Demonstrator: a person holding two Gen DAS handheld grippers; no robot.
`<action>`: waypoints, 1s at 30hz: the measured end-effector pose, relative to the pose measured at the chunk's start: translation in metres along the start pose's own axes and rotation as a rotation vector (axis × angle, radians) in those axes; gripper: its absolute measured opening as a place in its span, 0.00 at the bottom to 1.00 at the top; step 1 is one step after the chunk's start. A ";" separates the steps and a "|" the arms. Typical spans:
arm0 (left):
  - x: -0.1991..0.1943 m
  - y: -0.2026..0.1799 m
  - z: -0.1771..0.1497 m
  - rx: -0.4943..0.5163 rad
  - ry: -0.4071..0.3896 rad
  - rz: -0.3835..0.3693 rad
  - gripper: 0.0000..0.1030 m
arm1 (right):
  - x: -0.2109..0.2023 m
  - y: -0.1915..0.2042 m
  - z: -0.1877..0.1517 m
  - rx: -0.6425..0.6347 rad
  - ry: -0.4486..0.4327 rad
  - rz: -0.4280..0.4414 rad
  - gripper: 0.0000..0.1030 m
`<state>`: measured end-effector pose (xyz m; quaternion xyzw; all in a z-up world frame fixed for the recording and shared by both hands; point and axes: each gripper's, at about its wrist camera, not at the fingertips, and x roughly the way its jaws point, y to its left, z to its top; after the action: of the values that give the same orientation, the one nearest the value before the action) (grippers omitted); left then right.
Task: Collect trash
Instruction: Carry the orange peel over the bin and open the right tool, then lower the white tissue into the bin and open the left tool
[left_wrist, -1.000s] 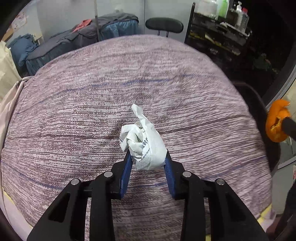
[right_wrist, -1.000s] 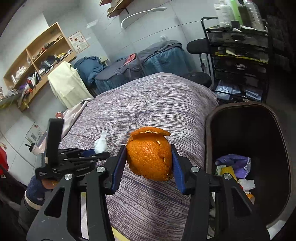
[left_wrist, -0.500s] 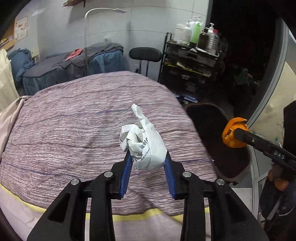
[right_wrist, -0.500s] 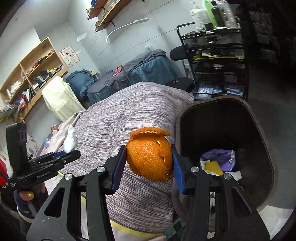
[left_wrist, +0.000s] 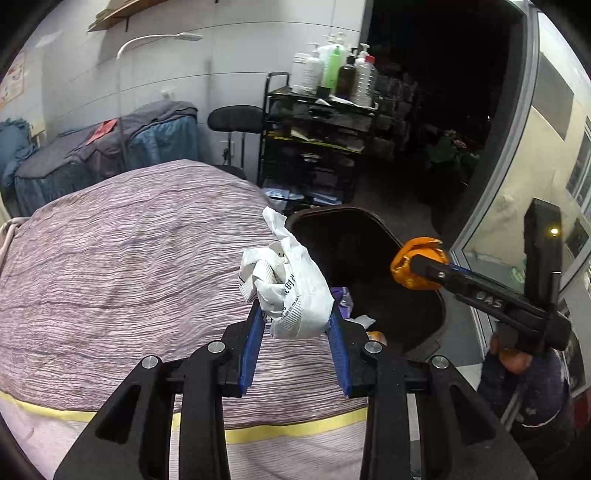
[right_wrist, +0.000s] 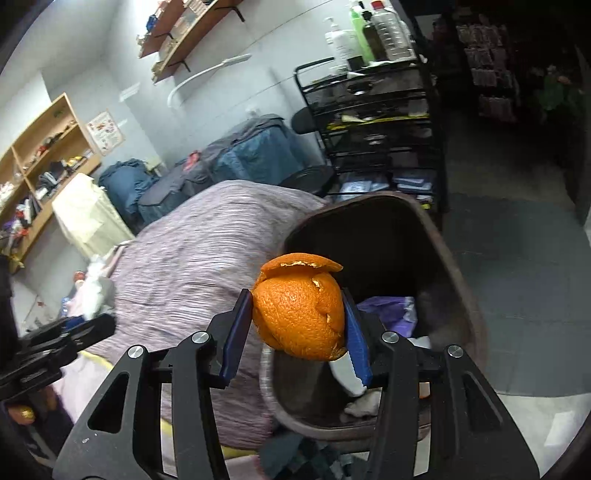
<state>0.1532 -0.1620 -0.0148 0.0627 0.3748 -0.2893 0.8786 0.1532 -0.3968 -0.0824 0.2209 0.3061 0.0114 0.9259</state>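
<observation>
My left gripper (left_wrist: 294, 317) is shut on a crumpled white paper wrapper (left_wrist: 288, 288) with black print, held above the right edge of the striped purple bed cover (left_wrist: 122, 266), just left of the dark brown trash bin (left_wrist: 369, 254). My right gripper (right_wrist: 297, 314) is shut on an orange peel (right_wrist: 301, 306), which hangs over the near rim of the bin (right_wrist: 454, 243). From the left wrist view the peel (left_wrist: 415, 264) and the right gripper (left_wrist: 417, 266) show over the bin's right side. Purple and white trash (right_wrist: 388, 308) lies inside the bin.
A black wire rack (left_wrist: 314, 147) with bottles on top stands behind the bin, with a black stool (left_wrist: 236, 120) beside it. Covered blue-grey furniture (right_wrist: 236, 147) and wooden shelves (right_wrist: 40, 155) line the far wall. Grey floor (right_wrist: 517, 277) lies right of the bin.
Both grippers have carried their loads to the right, off the bed's middle toward the bin. The bin now fills much more of both views. Neither grip has changed.
</observation>
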 end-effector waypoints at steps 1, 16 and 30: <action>0.003 -0.005 0.000 0.009 0.005 -0.009 0.32 | 0.002 -0.003 0.000 0.001 0.000 -0.010 0.47; 0.021 -0.034 0.004 0.046 0.042 -0.050 0.32 | 0.044 -0.036 -0.010 0.035 0.051 -0.107 0.63; 0.047 -0.052 0.022 0.095 0.063 -0.079 0.32 | -0.011 -0.037 -0.004 0.032 -0.103 -0.177 0.75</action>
<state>0.1637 -0.2340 -0.0257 0.0983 0.3904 -0.3390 0.8503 0.1376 -0.4300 -0.0946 0.2081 0.2764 -0.0867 0.9342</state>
